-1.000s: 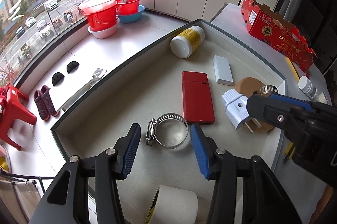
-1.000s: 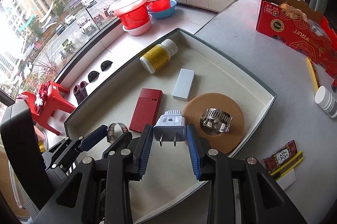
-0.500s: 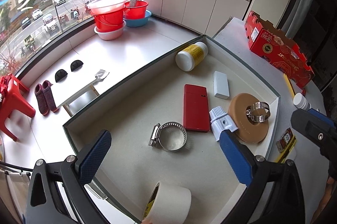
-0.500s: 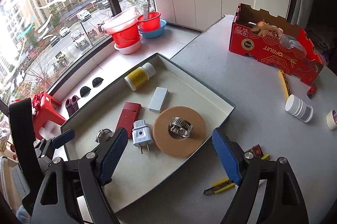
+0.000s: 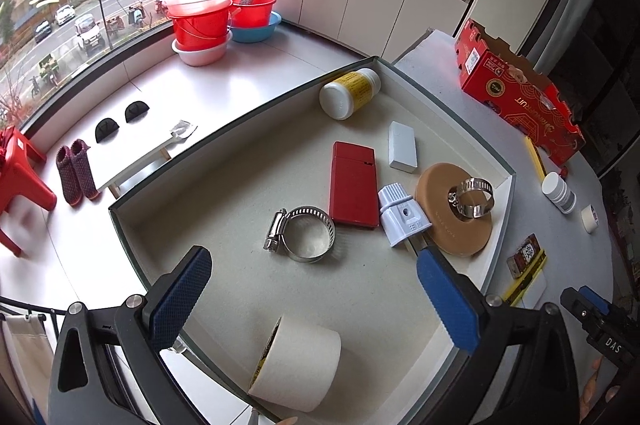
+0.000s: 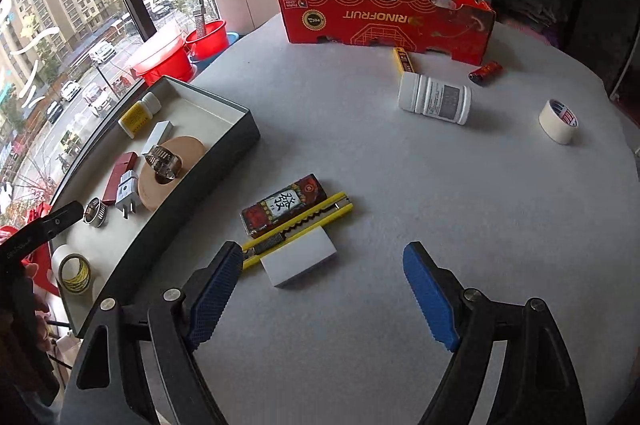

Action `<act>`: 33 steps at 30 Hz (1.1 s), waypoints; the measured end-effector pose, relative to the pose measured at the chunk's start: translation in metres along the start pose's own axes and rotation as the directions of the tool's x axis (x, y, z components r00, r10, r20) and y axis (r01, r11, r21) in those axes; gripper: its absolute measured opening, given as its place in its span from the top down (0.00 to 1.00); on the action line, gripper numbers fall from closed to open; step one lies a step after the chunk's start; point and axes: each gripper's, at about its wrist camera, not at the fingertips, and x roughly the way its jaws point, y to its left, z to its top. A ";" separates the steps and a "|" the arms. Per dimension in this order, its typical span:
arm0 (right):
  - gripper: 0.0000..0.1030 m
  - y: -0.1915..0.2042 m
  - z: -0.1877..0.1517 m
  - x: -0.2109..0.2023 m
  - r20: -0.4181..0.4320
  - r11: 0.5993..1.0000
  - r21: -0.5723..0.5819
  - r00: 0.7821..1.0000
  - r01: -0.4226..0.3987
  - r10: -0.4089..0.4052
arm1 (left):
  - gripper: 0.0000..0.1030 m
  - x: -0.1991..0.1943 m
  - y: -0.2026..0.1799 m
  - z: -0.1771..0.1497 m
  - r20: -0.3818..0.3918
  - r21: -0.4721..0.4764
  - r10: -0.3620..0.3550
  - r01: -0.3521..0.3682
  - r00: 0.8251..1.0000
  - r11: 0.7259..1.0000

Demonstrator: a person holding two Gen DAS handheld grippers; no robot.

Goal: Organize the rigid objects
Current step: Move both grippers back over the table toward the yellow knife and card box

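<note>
We hold both grippers with fingers spread wide, gripping nothing. The left gripper hovers over the tray, where sorted parts lie. The right gripper faces the white block at 12 o'clock on the worktop, probably our next pick.

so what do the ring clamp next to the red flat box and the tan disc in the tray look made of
Silver ring clamp: bare metal, likely steel; glossy, with a slotted band and screw housing. Flat tan disc: matte, even colour with no glare, possibly rubber, cork or plastic; the pictures leave that open.
</note>
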 end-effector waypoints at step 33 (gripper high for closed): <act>0.06 0.063 0.033 0.057 0.013 0.941 -0.338 1.000 -0.020 0.026 | 0.00 -0.009 -0.036 -0.005 -0.012 0.130 -0.013 0.015 1.000 0.991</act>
